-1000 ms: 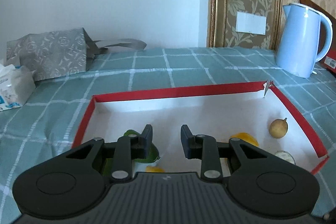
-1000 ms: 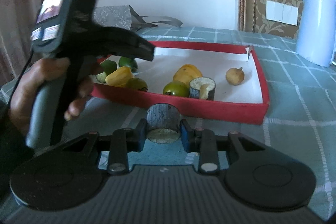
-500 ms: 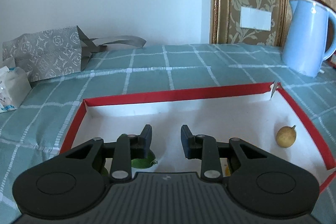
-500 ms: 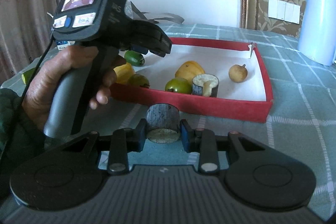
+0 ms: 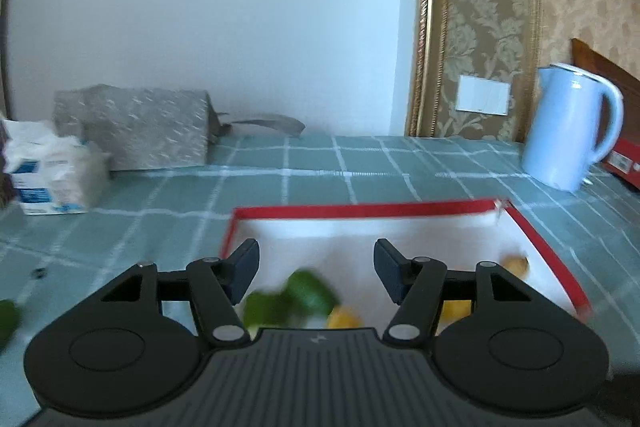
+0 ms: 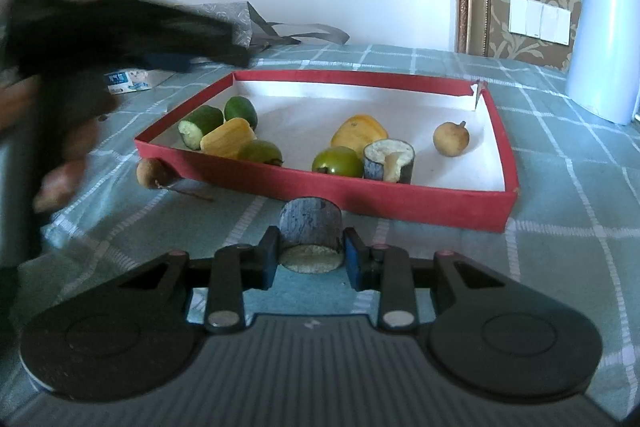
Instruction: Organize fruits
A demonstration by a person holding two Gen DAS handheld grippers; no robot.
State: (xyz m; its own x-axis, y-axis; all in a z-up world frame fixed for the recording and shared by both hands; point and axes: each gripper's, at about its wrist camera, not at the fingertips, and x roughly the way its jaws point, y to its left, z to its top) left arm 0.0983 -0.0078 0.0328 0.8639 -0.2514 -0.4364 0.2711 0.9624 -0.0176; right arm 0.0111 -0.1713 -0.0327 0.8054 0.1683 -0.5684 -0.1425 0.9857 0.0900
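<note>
A red tray (image 6: 400, 205) with a white floor holds several fruits: green pieces (image 6: 240, 109), yellow pieces (image 6: 360, 133), a dark cut cylinder (image 6: 389, 161) and a small brown fruit (image 6: 451, 138). My right gripper (image 6: 310, 257) is shut on a dark cut cylinder piece (image 6: 310, 227) just in front of the tray's near wall. My left gripper (image 5: 316, 269) is open and empty above the tray's left end (image 5: 360, 209), with blurred green fruit (image 5: 308, 291) below it. In the right wrist view the left gripper's body (image 6: 120, 31) is a dark blur at the left.
A small brown fruit (image 6: 151, 173) lies on the cloth outside the tray's left corner. A blue kettle (image 5: 568, 127) stands back right. A grey bag (image 5: 132, 127) and a tissue pack (image 5: 52, 171) stand back left. Checked green cloth (image 6: 580, 227) covers the table.
My left gripper has opened wide and swung left and back from the tray, blurred by motion. My right gripper keeps the cylinder piece, still in front of the tray.
</note>
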